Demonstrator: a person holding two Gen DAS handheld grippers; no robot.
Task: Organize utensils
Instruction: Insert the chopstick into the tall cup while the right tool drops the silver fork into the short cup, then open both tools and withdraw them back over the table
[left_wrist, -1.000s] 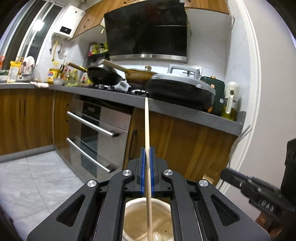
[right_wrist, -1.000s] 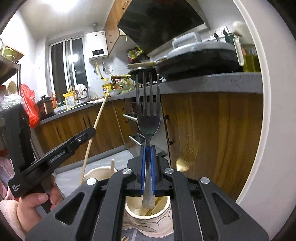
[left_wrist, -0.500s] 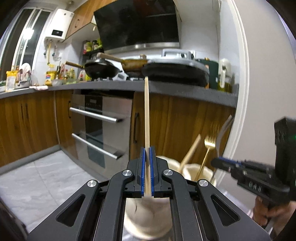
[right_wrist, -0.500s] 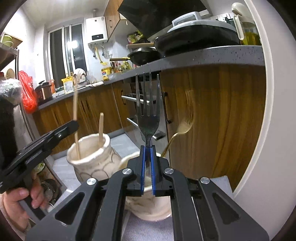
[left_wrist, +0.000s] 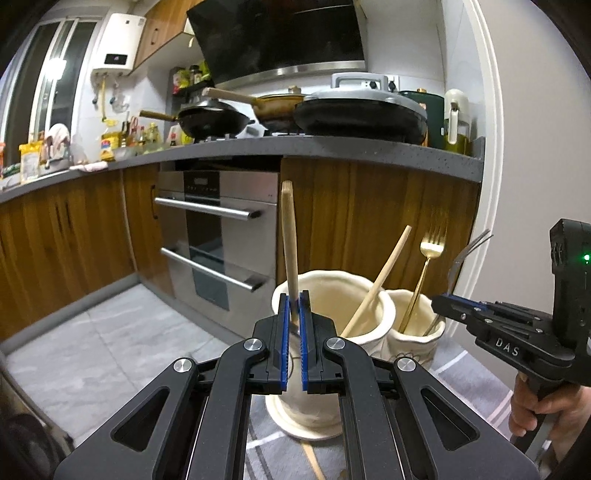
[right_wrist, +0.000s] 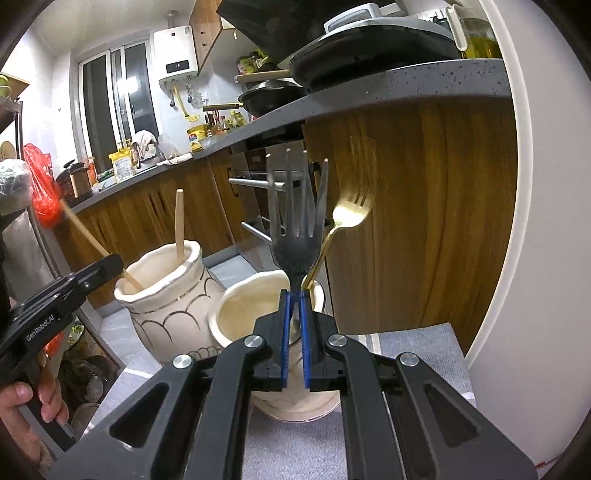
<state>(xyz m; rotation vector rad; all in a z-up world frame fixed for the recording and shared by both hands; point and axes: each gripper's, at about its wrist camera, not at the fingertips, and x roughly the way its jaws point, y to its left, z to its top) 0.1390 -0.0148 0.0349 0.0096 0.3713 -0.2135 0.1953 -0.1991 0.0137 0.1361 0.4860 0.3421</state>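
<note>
1. Left wrist view.
   - The left hand-held gripper (left_wrist: 291, 295) has its blue pads clamped on a wooden chopstick (left_wrist: 288, 240). The stick stands almost upright with its lower end inside the tall cream vase (left_wrist: 332, 291); that end is hidden behind the fingers.
   - A second chopstick (left_wrist: 380, 280) leans in the same vase.
   - The short cream pot (left_wrist: 421, 332) touches the vase on its right and holds a gold fork (left_wrist: 428, 258).
   - Both vessels are glazed, wavy-rimmed ceramic, standing on a grey cloth (left_wrist: 469, 373).
   - The right hand-held gripper (left_wrist: 439, 304) enters from the right edge; only fingers of its hand (left_wrist: 535, 406) show.

2. Right wrist view.
   - The right hand-held gripper (right_wrist: 293, 293) is closed on the neck of a dark steel fork (right_wrist: 295, 229), tines up, over the short pot (right_wrist: 243, 314); its handle is hidden.
   - The gold fork (right_wrist: 347, 218) is motion-blurred.
   - The left hand-held gripper (right_wrist: 118, 264) is partly cut off at the left edge.
</note>
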